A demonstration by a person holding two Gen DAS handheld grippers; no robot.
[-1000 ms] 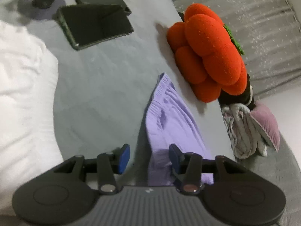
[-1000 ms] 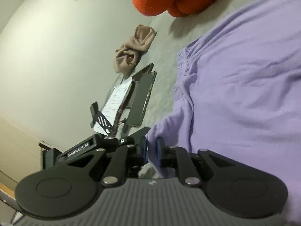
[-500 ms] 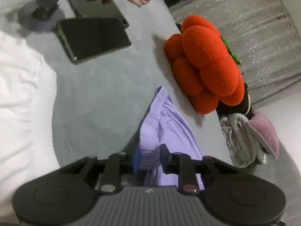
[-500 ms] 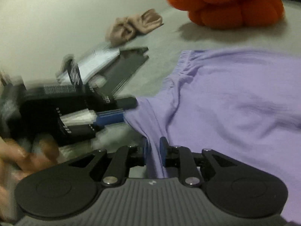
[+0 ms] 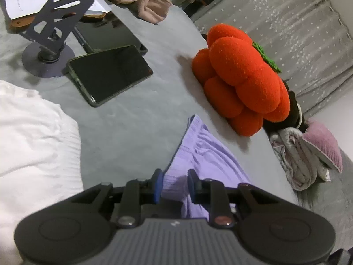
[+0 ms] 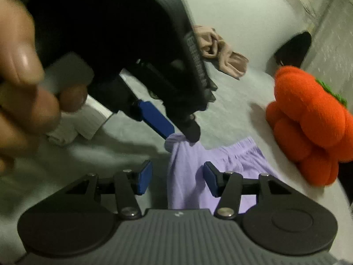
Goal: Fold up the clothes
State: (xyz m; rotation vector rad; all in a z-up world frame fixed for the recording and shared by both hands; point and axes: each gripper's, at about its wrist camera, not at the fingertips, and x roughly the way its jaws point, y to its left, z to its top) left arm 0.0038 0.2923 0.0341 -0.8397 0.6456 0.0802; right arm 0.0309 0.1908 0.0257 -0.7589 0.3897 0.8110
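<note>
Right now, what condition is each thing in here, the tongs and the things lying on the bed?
left tongs: shut on a bunched corner of the purple garment.
right tongs: jaws opening, pads clear of the cloth between them.
purple garment: partly lifted at one corner, the rest flat.
phone: face up, screen dark.
phone stand: upright, nothing on it.
beige cloth: crumpled.
pumpkin cushion: resting on its side.
</note>
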